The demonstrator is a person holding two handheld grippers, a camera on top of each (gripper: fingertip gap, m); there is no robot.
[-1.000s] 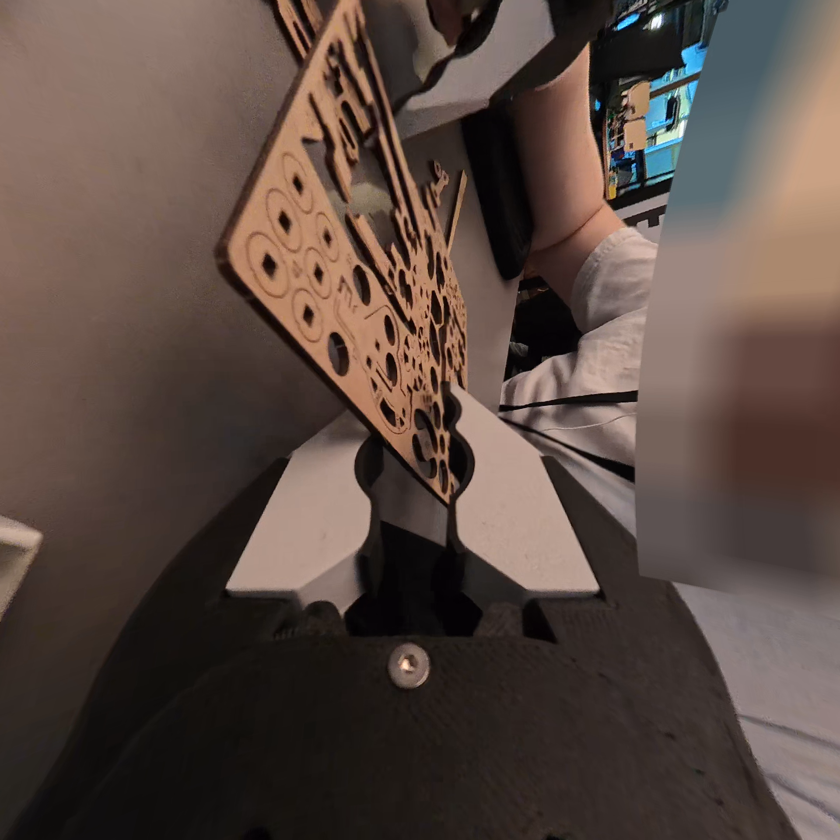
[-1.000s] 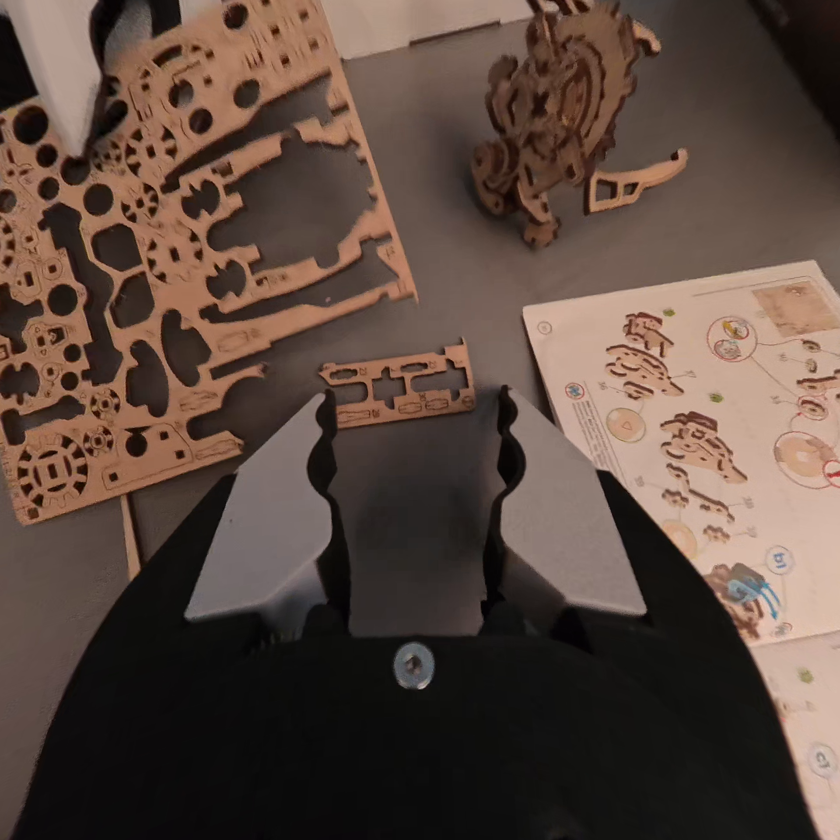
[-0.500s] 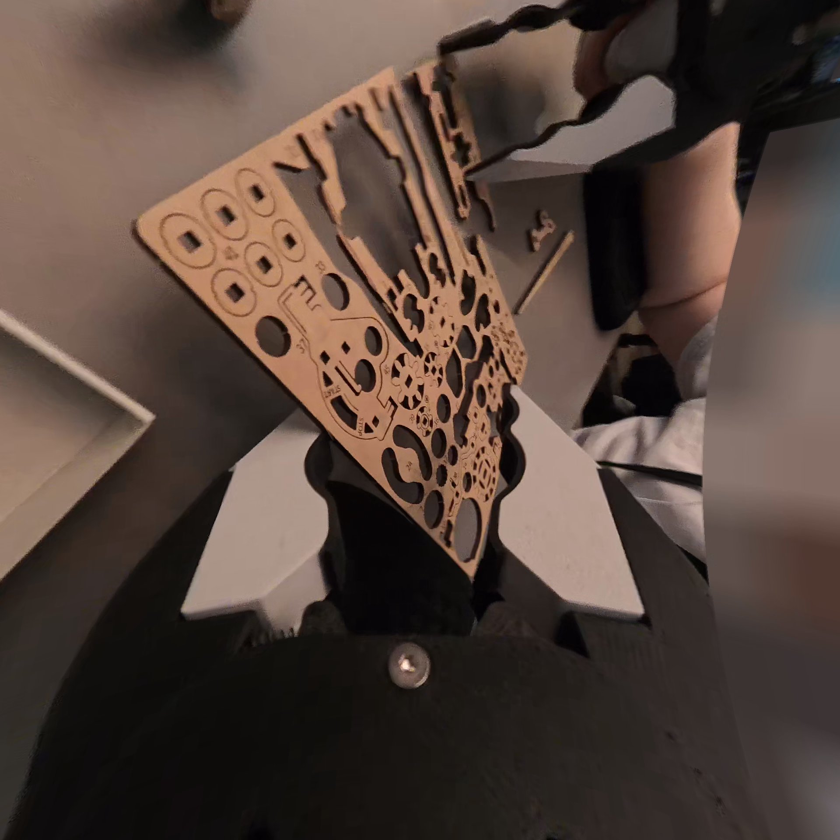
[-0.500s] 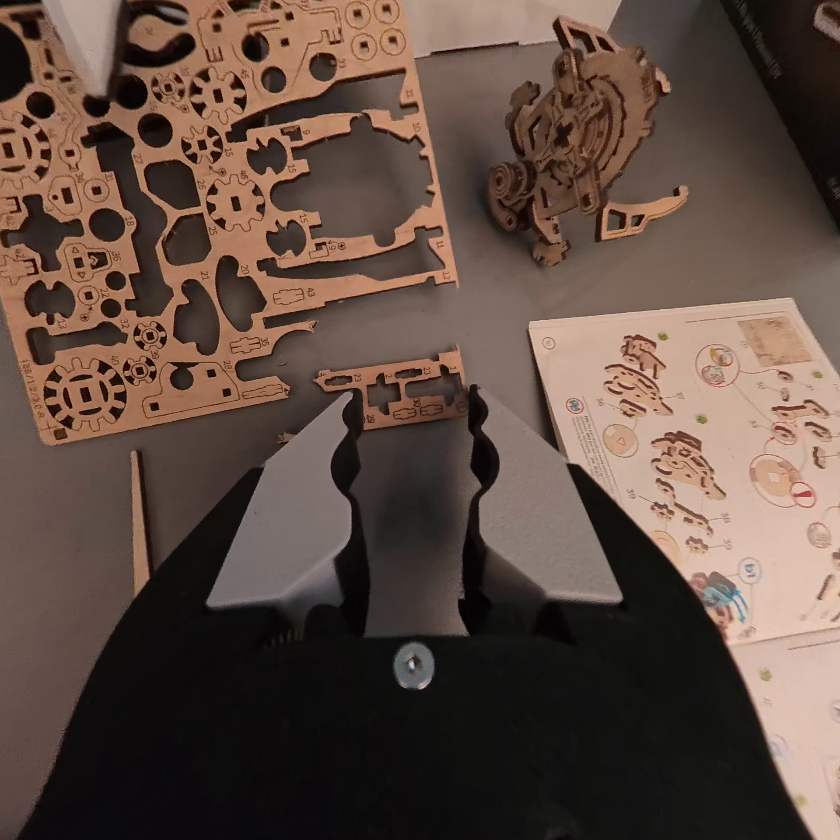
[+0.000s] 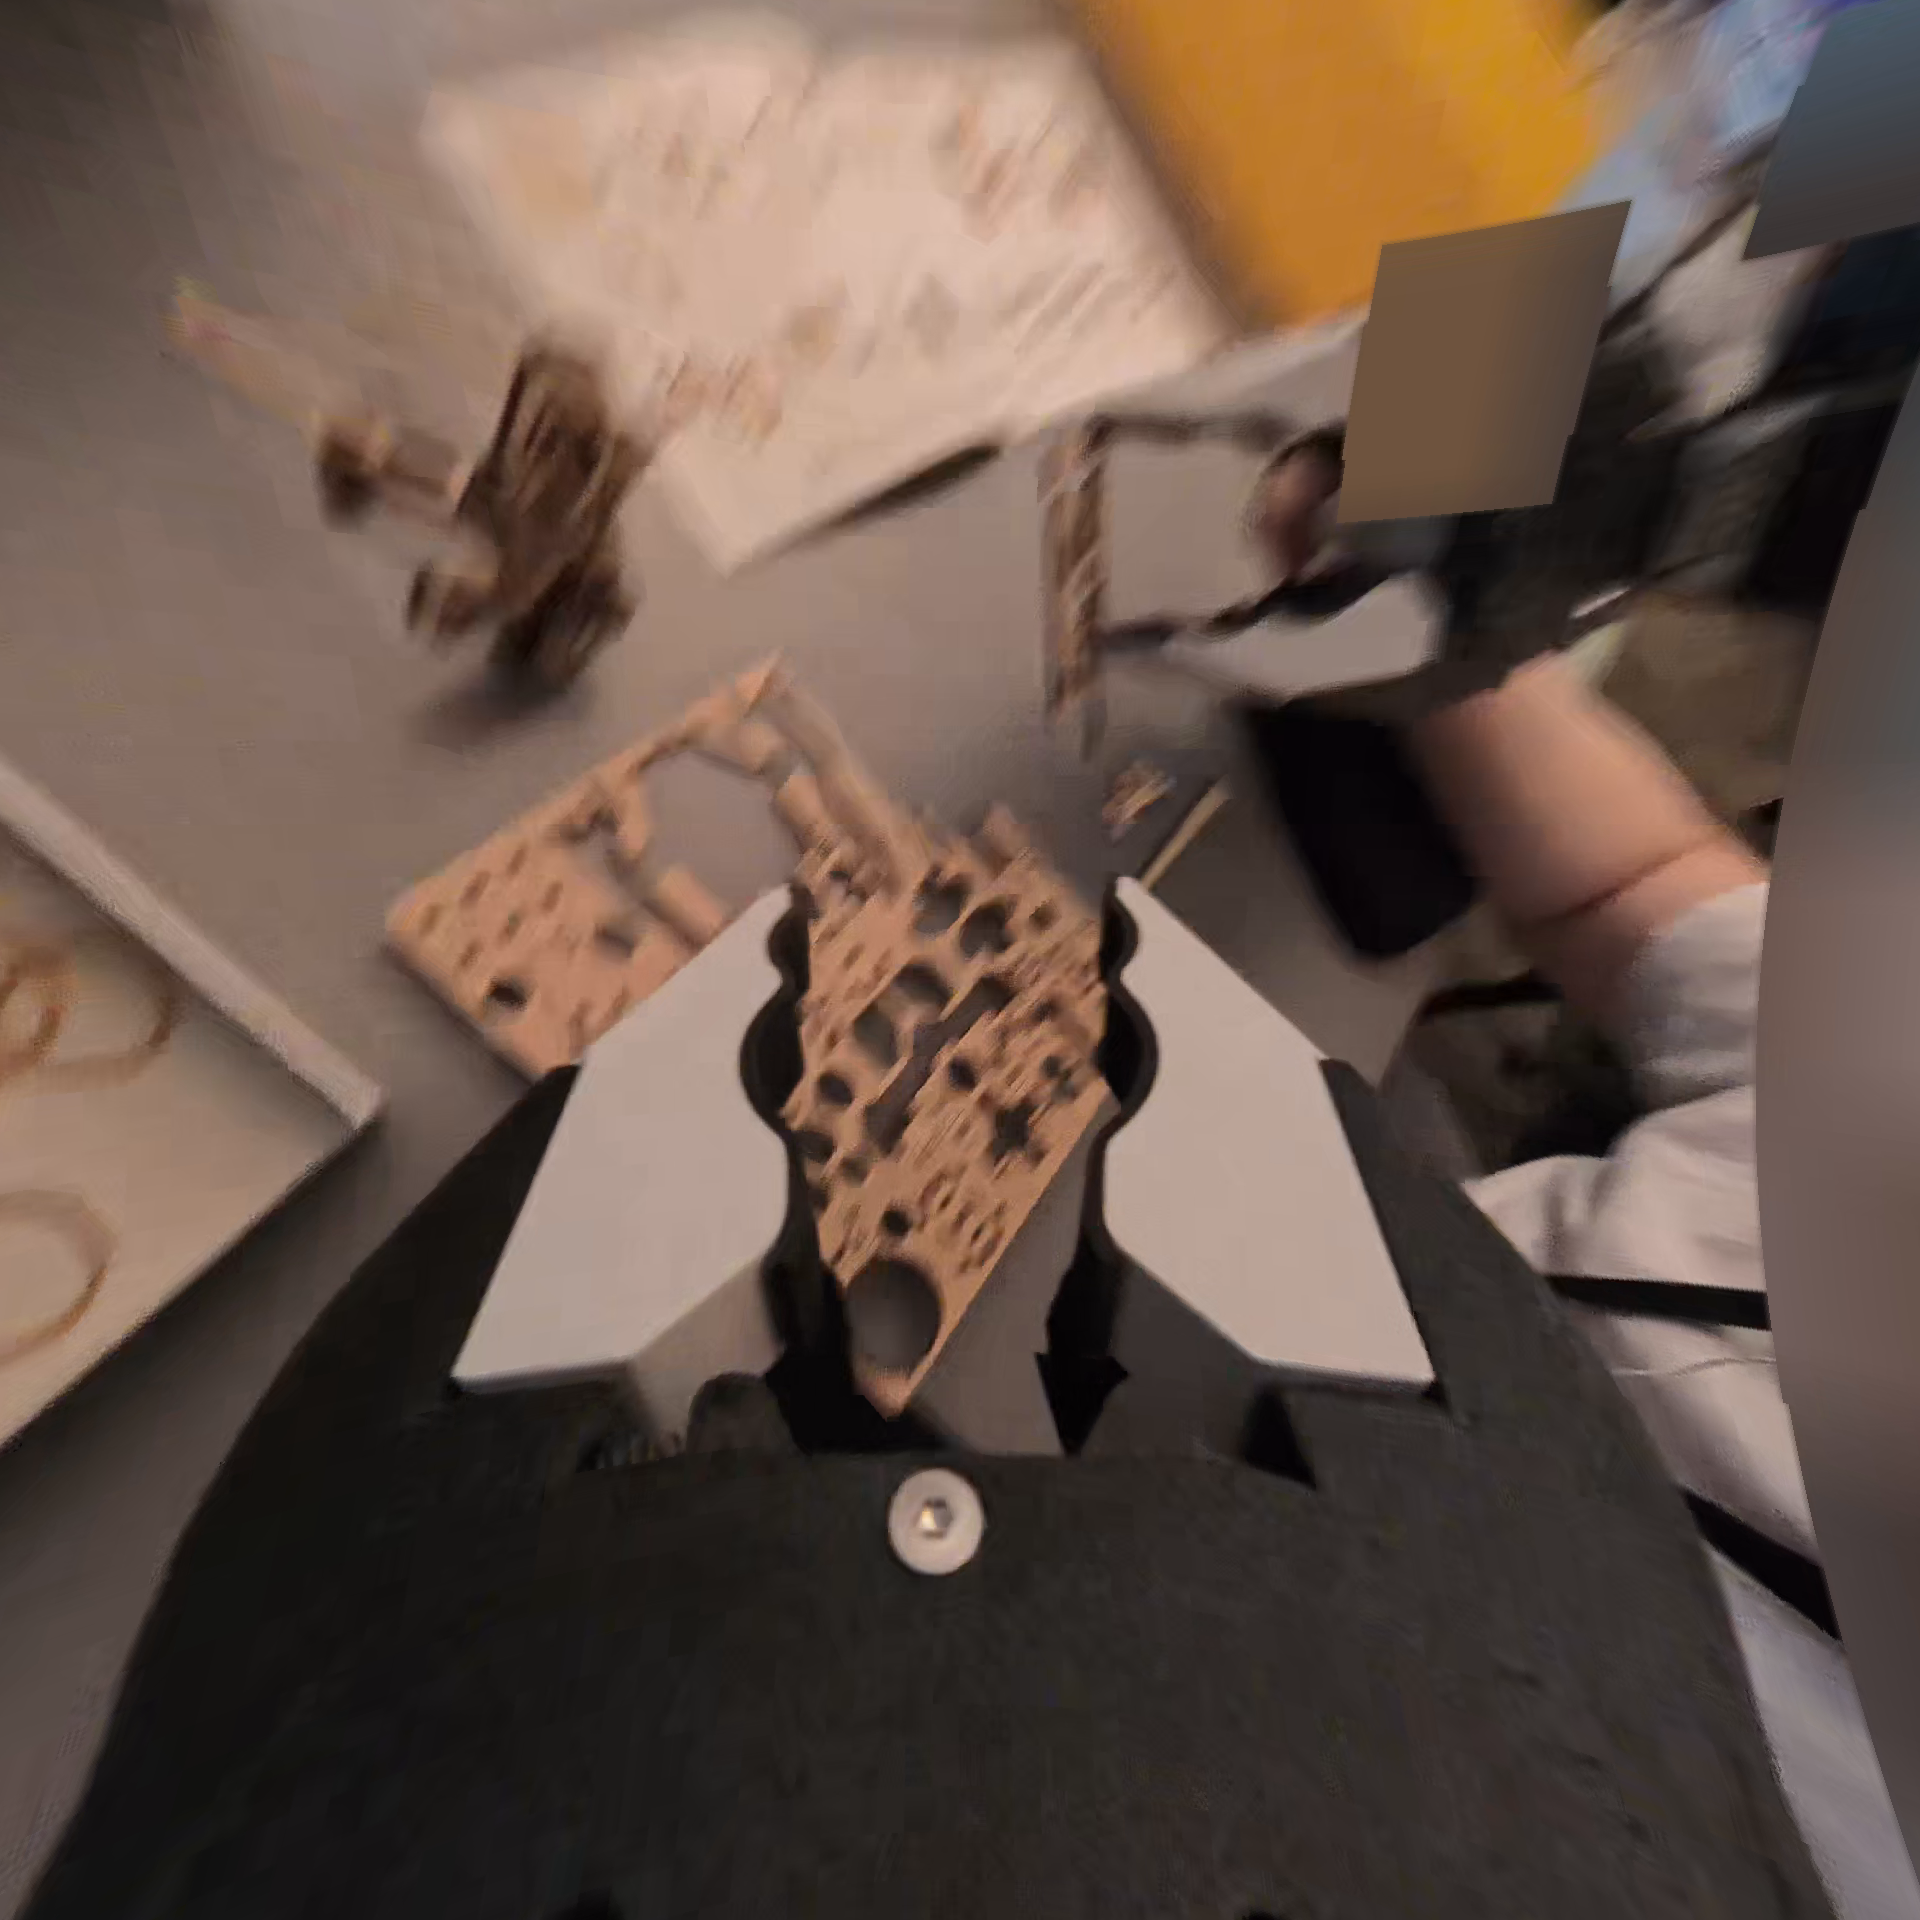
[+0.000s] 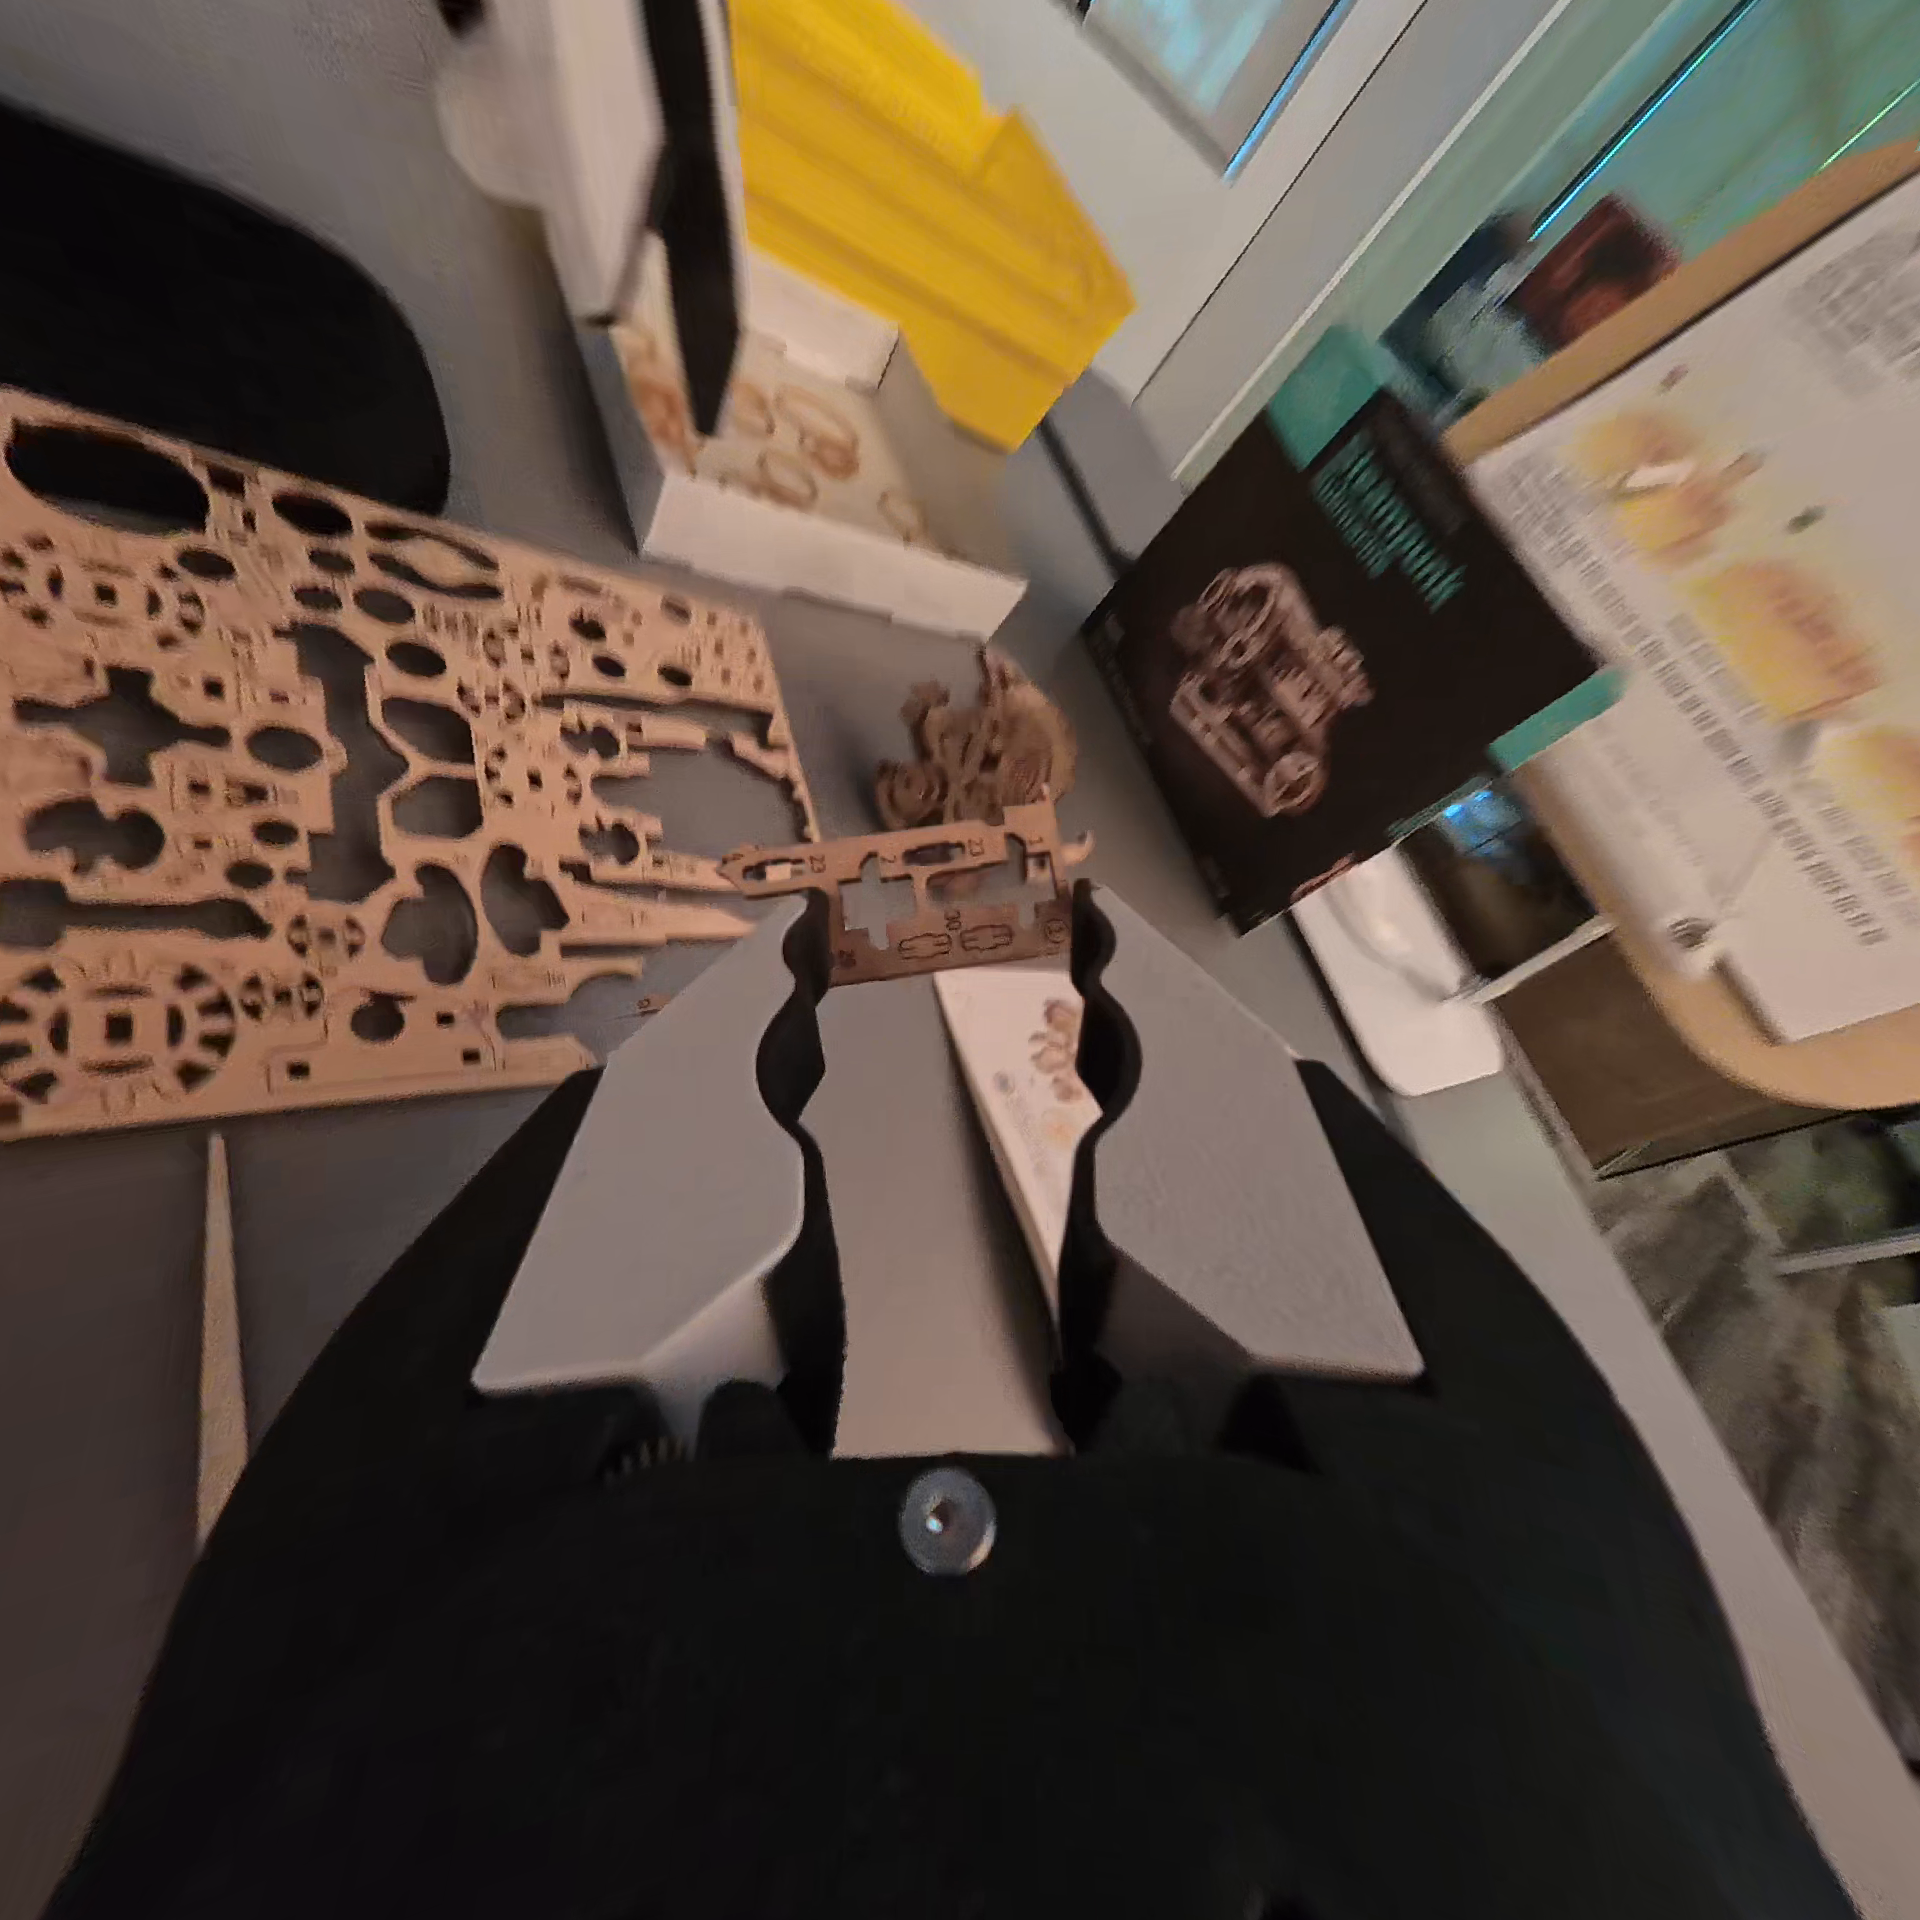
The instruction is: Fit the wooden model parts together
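Small wooden part strip (image 6: pixel 925 906) clamped between right gripper (image 6: pixel 940 920) fingertips, lifted off grey table (image 6: pixel 395 1226), beside big laser-cut wooden sheet (image 6: pixel 312 831) lying flat. Left gripper (image 5: pixel 951 904) jaws apart over sheet's corner, not gripping. Half-built wooden model (image 6: pixel 971 753) stands behind; white tray (image 5: pixel 208 1049) at left.

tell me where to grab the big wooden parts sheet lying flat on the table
Likely the solid border along its near long edge, coming in low from that side. The wooden parts sheet lies flat on the table, and its middle is mostly cut-outs joined by thin bridges.
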